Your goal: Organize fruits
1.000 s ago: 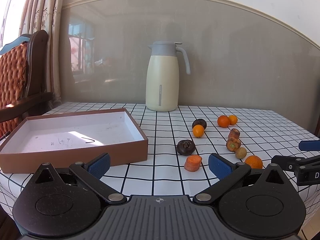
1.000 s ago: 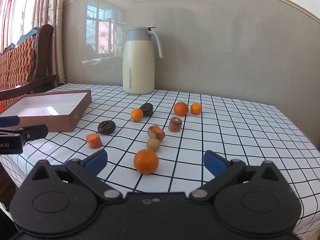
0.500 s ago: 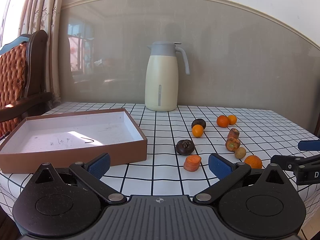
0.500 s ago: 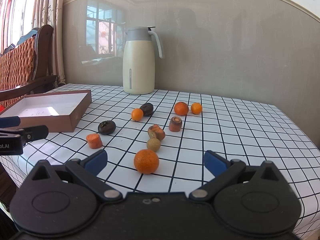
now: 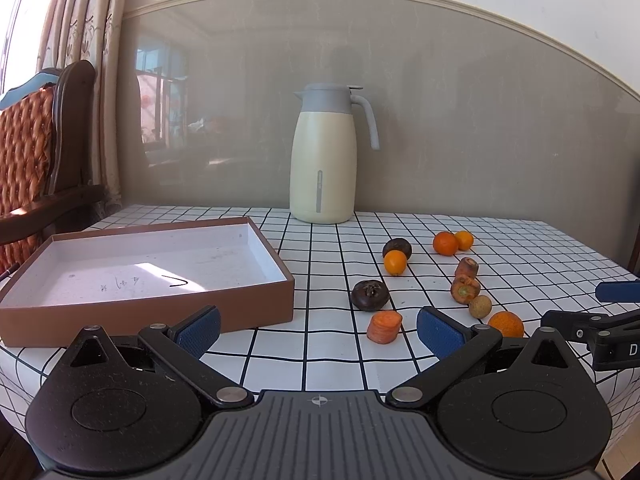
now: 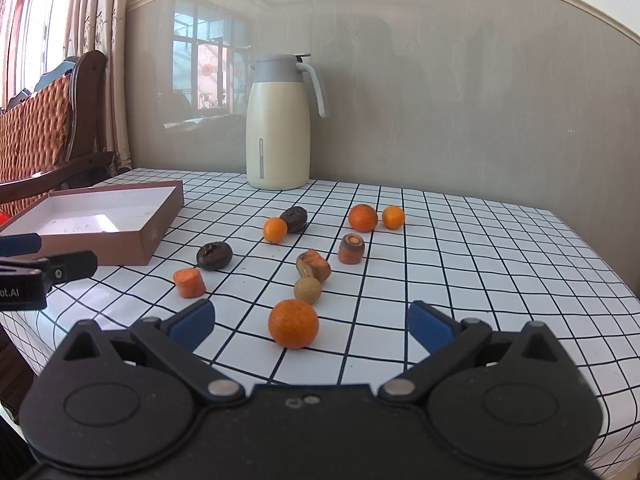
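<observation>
**Both grippers wide, fruit loose on the table**

Your left hand-held gripper (image 5: 318, 330) is spread wide and holds nothing; its blue pads hang over the near edge of the table (image 5: 332, 364). Your right hand-held gripper (image 6: 310, 320) is spread wide too, also holding nothing, with the nearest orange (image 6: 293, 323) lying on the cloth between its pads and just ahead of them.

Take that orange as your landmark. Just behind it sits a small tan round fruit (image 6: 307, 290), and behind that a carrot stub (image 6: 313, 266), then a second carrot stub (image 6: 351, 249) standing upright. To the orange's left lies a carrot chunk (image 6: 189, 282), with a dark wrinkled fruit (image 6: 214, 255) just beyond it. Farther back, a small orange (image 6: 275, 230) touches another dark fruit (image 6: 294, 219), and to their right two more oranges (image 6: 363, 218) sit side by side.

Well left of the orange rests the brown box (image 5: 256, 312), white inside, with no fruit in it. Farthest back, a cream jug (image 6: 278, 122) stands against the wall.
</observation>
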A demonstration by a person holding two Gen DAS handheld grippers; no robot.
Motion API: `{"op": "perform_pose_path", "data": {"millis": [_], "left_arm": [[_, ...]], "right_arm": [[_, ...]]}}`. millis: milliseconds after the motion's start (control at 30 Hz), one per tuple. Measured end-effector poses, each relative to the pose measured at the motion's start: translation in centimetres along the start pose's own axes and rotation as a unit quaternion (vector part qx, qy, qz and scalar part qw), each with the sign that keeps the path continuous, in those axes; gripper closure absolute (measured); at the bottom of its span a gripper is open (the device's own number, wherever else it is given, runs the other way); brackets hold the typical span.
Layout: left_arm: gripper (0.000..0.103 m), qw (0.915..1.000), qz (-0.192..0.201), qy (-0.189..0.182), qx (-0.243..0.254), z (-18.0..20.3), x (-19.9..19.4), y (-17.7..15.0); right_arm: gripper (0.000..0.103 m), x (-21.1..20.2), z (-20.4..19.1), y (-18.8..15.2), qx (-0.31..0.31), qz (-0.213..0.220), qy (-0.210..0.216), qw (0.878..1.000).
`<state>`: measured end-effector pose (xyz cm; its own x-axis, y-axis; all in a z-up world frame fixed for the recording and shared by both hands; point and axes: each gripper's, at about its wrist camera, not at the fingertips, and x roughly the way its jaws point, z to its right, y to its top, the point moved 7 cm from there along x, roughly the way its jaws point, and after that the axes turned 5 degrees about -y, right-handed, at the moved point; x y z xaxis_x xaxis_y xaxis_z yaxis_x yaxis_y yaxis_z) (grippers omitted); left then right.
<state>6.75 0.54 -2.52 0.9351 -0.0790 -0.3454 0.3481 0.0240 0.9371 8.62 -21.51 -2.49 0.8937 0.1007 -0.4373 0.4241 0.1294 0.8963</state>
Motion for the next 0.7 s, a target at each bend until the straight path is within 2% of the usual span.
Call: {"op": "perform_pose_path", "data": {"millis": [700], "left_arm": [[0.000, 0.9999, -0.011, -0.006, 0.009, 0.63, 0.65, -0.32]], "right_arm": [[0.006, 0.20, -0.56, -0.29, -0.007, -0.006, 0.008, 1.000]]}}
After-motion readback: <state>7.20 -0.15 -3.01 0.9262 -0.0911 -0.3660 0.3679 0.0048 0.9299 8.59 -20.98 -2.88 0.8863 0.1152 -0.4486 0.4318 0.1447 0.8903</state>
